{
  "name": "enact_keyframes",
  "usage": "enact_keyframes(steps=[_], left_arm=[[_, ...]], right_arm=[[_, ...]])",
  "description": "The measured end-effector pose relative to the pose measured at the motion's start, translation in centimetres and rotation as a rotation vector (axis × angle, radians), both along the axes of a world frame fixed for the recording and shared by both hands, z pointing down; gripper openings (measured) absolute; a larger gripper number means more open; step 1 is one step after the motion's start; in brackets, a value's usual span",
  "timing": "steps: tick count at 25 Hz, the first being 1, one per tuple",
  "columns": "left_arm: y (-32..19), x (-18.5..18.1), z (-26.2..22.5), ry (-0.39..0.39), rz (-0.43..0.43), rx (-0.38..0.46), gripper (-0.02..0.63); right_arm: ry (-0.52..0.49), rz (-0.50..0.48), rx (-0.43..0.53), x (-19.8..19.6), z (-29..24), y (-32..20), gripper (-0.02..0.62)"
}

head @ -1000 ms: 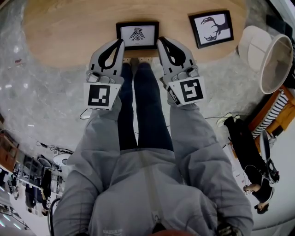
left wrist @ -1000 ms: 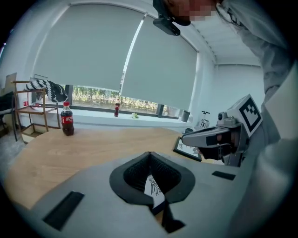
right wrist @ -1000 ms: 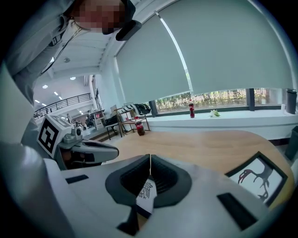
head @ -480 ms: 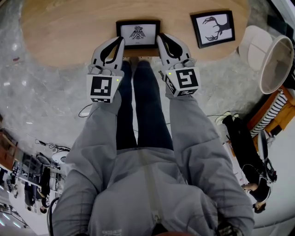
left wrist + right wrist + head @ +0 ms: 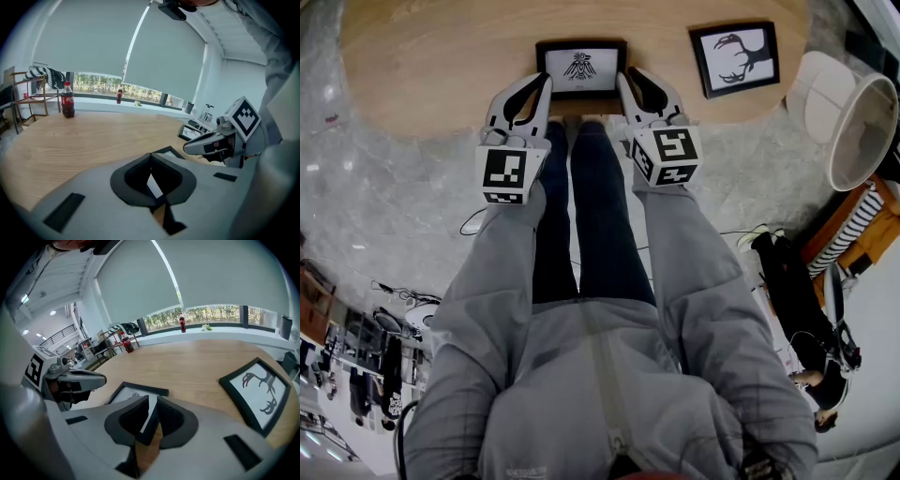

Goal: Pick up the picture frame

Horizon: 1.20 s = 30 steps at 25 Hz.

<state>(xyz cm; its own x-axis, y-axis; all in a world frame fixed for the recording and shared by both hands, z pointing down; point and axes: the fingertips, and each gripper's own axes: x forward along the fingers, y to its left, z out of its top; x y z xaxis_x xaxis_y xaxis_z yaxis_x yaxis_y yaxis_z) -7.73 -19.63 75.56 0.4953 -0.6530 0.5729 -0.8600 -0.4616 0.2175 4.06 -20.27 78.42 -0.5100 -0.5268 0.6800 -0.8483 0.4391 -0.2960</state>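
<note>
- The desk (image 5: 441, 66) is pale honey wood with a fine grain.
- The picture frame (image 5: 580, 66) has a black border round a white sheet, with a small black bird emblem at its centre.
- The second frame (image 5: 734, 58) is also black-bordered, its white sheet carrying a black bird-like figure.
- The left claw (image 5: 546, 82) and right claw (image 5: 622, 80) are light grey with black inner pads and black-and-white square markers.
- The person's sleeves (image 5: 492, 272) are grey and the trousers (image 5: 591, 216) dark navy.
- The floor (image 5: 375, 216) is grey and marbled.
- The lampshade (image 5: 848, 112) is cream-white.
- The bottle (image 5: 68, 100) holds a dark drink and wears a red label.
- The blinds (image 5: 93, 42) are pale grey-green.
- The throw (image 5: 47, 75) is a black-and-white zigzag.
</note>
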Motion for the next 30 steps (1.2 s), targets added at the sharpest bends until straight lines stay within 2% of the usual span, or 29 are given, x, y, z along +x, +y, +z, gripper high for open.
enact_keyframes(steps=[1,3,4,10,12,18,30], left_arm=[[0.0,0.0,0.1,0.001,-0.001,-0.003,0.018],[0.2,-0.1,0.3,0.005,-0.002,-0.011,0.018],[0.2,-0.1,0.4,0.007,-0.003,-0.014,0.018],[0.6,-0.4,0.7,0.007,-0.004,-0.026,0.018],[0.6,-0.5,0.7,0.008,-0.003,-0.029,0.018],[1.3,-0.5,0.8,0.01,-0.006,-0.031,0.018],[5.7,-1.8,1.8,-0.001,-0.035,-0.1,0.018]], right_arm=[[0.006,-0.003,-0.01,-0.1,0.3,0.0,0.048],[0.019,-0.001,-0.041,-0.1,1.0,0.0,0.14],[0.03,0.001,-0.056,-0.1,1.4,0.0,0.146],[0.06,0.053,-0.156,0.0,3.5,0.4,0.144],[0.067,0.074,-0.186,0.0,3.9,0.6,0.114],[0.082,0.136,-0.222,0.2,4.2,0.7,0.091],[0.141,0.109,-0.252,-0.4,4.0,4.9,0.081]])
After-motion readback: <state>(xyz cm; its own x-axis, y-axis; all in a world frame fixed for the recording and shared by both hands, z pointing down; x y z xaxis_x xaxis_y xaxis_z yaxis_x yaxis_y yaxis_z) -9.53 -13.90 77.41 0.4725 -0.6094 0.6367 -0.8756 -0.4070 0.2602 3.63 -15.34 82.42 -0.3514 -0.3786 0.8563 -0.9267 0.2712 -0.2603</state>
